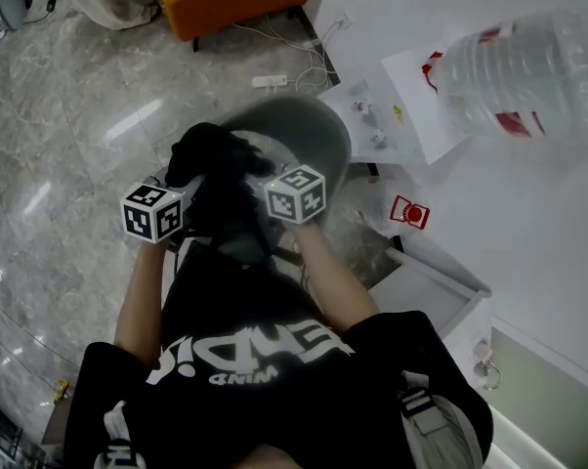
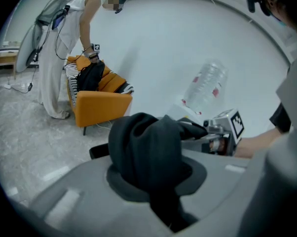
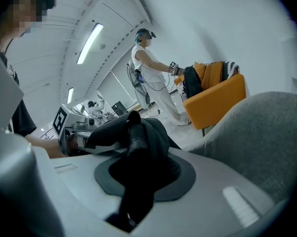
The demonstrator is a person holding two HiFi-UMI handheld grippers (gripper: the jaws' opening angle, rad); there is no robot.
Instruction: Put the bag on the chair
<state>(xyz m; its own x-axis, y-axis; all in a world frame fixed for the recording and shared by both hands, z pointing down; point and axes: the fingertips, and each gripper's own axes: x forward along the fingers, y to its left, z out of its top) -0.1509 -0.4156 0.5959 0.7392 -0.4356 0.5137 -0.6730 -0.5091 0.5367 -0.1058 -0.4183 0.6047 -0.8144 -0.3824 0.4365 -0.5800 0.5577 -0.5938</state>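
Sharing the load of the bag [image 1: 216,164], left gripper [image 2: 161,201] and right gripper [image 3: 133,196] pinch its fabric; fingers [image 2: 64,196] nearly closed. The chair [image 1: 318,130] stands close ahead.

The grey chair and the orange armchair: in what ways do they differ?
The grey chair has a rounded shell back; the orange armchair is boxy. The grey chair is close by the black bag; the orange armchair stands farther off. Both are upright single seats.

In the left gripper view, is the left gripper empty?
No, the left gripper is shut on the black bag, whose bunched fabric fills the gap between its jaws.
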